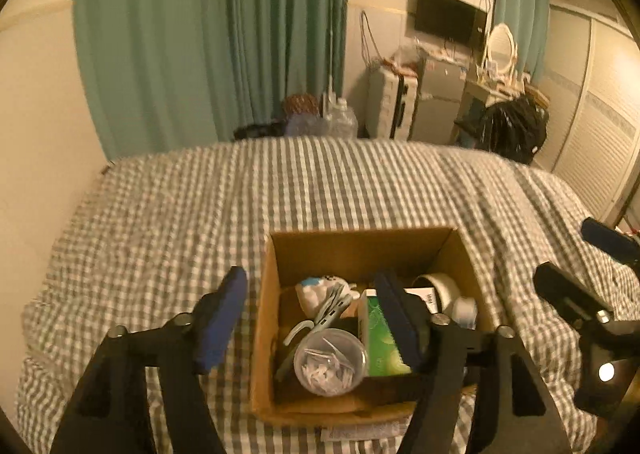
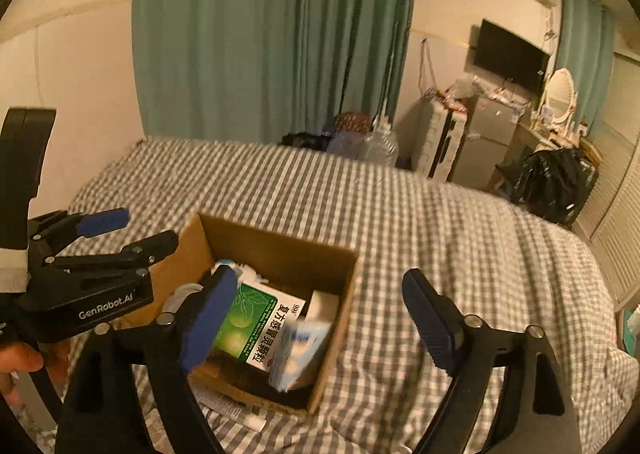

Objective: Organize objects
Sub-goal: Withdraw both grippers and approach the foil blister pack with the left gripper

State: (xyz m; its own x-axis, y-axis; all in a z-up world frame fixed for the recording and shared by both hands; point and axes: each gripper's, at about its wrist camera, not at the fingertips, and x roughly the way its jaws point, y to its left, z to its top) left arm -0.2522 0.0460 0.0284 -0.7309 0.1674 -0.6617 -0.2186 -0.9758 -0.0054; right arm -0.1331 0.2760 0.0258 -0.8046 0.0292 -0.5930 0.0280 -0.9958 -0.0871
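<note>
Both the left gripper (image 1: 312, 318) and the right gripper (image 2: 320, 318) are hovering spread and empty over the open brown cardboard box (image 1: 264, 334) on the grey checked bedspread (image 1: 160, 222), suggesting sorting is nearly finished, with items sitting inside already.

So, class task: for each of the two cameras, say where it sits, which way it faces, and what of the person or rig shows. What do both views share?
Left wrist: sits on the left gripper, looks forward and down over the cardboard box on the checked bed; its own open jaws show, and the right gripper at the right edge.
Right wrist: sits on the right gripper, faces the same box from its right; its open jaws, the left gripper and a hand show.
Shared: box, green medicine box, bed, green curtain, wall TV.
</note>
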